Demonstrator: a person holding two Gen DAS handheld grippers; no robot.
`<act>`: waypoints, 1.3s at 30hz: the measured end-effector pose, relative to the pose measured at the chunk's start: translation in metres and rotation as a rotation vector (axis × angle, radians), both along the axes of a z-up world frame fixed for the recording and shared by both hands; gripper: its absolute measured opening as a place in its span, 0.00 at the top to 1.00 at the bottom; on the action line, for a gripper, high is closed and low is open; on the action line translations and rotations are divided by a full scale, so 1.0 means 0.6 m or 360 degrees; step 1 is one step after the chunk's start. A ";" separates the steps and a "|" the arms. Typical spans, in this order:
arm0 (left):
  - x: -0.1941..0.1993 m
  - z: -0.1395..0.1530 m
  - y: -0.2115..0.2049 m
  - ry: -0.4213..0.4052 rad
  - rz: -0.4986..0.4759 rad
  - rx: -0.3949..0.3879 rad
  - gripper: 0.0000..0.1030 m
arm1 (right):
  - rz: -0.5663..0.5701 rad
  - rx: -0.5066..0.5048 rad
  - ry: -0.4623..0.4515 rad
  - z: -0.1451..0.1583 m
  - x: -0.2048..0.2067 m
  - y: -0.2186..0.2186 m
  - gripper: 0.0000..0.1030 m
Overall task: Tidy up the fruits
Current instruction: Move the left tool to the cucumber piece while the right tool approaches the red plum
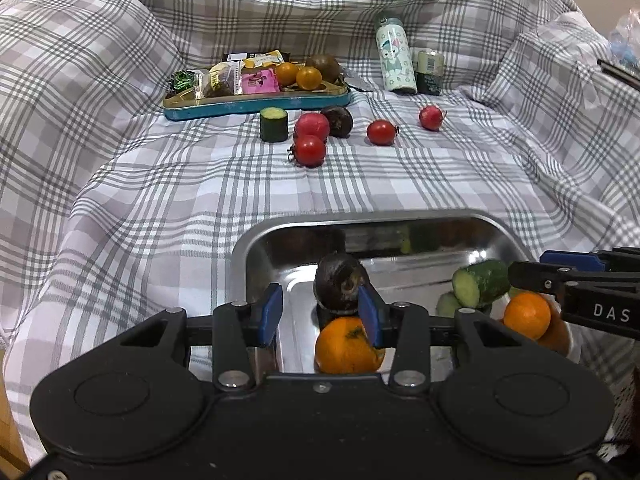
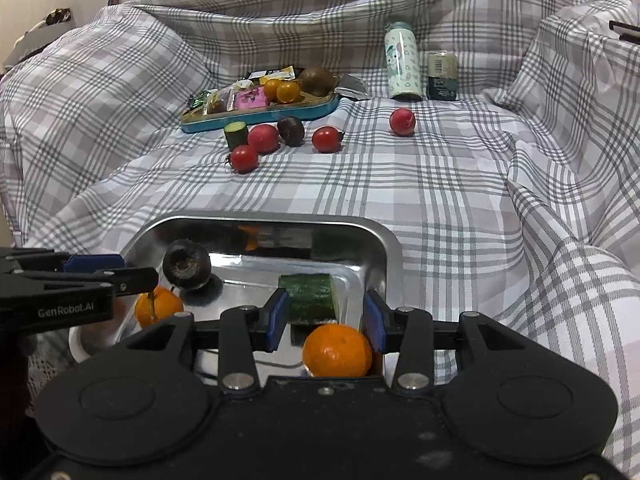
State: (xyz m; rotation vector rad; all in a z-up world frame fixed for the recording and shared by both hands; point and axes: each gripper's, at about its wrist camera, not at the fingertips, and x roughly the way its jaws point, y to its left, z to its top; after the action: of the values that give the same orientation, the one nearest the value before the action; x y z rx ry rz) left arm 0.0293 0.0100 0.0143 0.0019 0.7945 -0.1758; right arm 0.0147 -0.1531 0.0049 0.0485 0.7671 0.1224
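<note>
A steel tray (image 1: 240,256) (image 2: 384,248) lies near me on the checked cloth. It holds a dark round fruit (image 1: 340,284) (image 2: 186,264), a cucumber piece (image 1: 480,284) (image 2: 312,300) and two oranges (image 1: 348,346) (image 1: 526,314) (image 2: 158,306) (image 2: 336,350). My left gripper (image 1: 320,314) (image 2: 138,268) hovers open over the tray's left side, its right pad beside the dark fruit. Over the right side, my right gripper (image 2: 327,318) (image 1: 528,266) is open too, with the cucumber just past its fingertips. Farther back on the cloth lie a second cucumber piece (image 1: 274,124), red fruits (image 1: 310,150) (image 1: 382,132) and another dark fruit (image 1: 338,120).
At the back stands a teal tin tray (image 1: 256,104) (image 2: 256,118) with snack packets, two small oranges and a brown kiwi. To its right are a patterned bottle (image 1: 394,58) and a dark can (image 1: 429,72). The cloth rises in folds on both sides.
</note>
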 end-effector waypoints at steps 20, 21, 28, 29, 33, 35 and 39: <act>0.172 0.062 0.014 -0.0253 0.0053 0.0047 0.51 | -0.0071 -0.0073 -0.0222 0.055 0.175 -0.038 0.58; 0.182 0.061 0.016 -0.0251 0.0062 0.0039 0.51 | -0.0080 -0.0076 -0.0224 0.053 0.185 -0.040 0.58; 0.251 0.054 0.020 -0.0239 0.0117 0.0039 0.51 | -0.0155 -0.0092 -0.0230 0.041 0.261 -0.051 0.58; 0.261 0.052 0.020 -0.0234 0.0121 0.0039 0.51 | -0.0165 -0.0092 -0.0231 0.039 0.271 -0.051 0.58; 0.292 0.043 0.021 -0.0225 0.0146 0.0044 0.51 | -0.0202 -0.0122 -0.0254 0.033 0.310 -0.048 0.58; 0.309 0.038 0.024 -0.0212 0.0169 0.0044 0.51 | -0.0219 -0.0123 -0.0258 0.031 0.328 -0.050 0.58; 0.333 0.026 0.031 -0.0189 0.0203 0.0023 0.51 | -0.0258 -0.0108 -0.0252 0.026 0.362 -0.055 0.58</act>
State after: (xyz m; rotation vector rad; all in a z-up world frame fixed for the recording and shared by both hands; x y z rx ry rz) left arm 0.2289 0.0289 0.0301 -0.0245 0.6754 -0.0487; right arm 0.2320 -0.1864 0.0204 0.0361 0.6059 -0.0534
